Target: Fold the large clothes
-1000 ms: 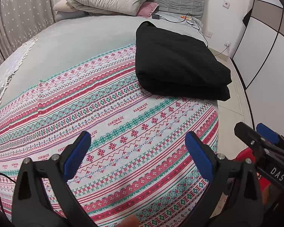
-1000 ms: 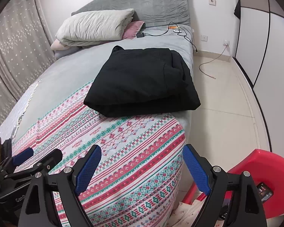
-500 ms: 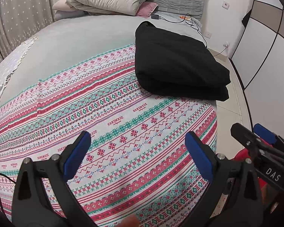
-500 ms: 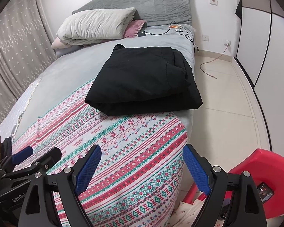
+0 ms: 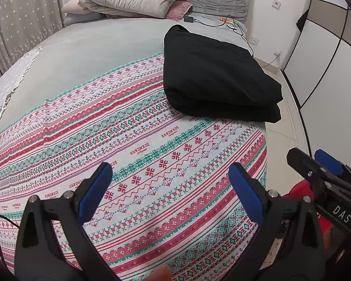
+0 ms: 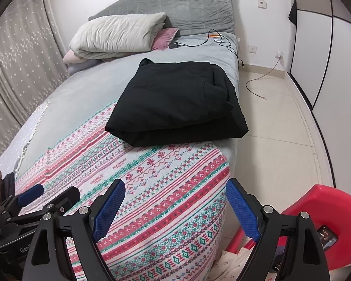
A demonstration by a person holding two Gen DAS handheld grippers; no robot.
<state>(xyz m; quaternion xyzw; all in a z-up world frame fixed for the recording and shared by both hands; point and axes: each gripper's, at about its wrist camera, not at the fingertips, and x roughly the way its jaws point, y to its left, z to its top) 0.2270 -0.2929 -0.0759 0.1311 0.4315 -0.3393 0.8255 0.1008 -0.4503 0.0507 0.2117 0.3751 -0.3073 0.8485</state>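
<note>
A large cloth with red, green and white patterned bands lies spread flat over the near end of the bed. A folded black garment rests on the bed beyond it, overlapping its far right edge. My left gripper hovers open above the near part of the patterned cloth, with nothing between its blue pads. My right gripper is open too, over the cloth's near right corner at the bed's edge. Each gripper shows in the other's view: the right gripper, the left gripper.
Pillows and a grey headboard stand at the far end, with a charger and cables on the grey bedcover. Tiled floor and a wardrobe lie to the right. A red plastic stool sits by the bed's near corner.
</note>
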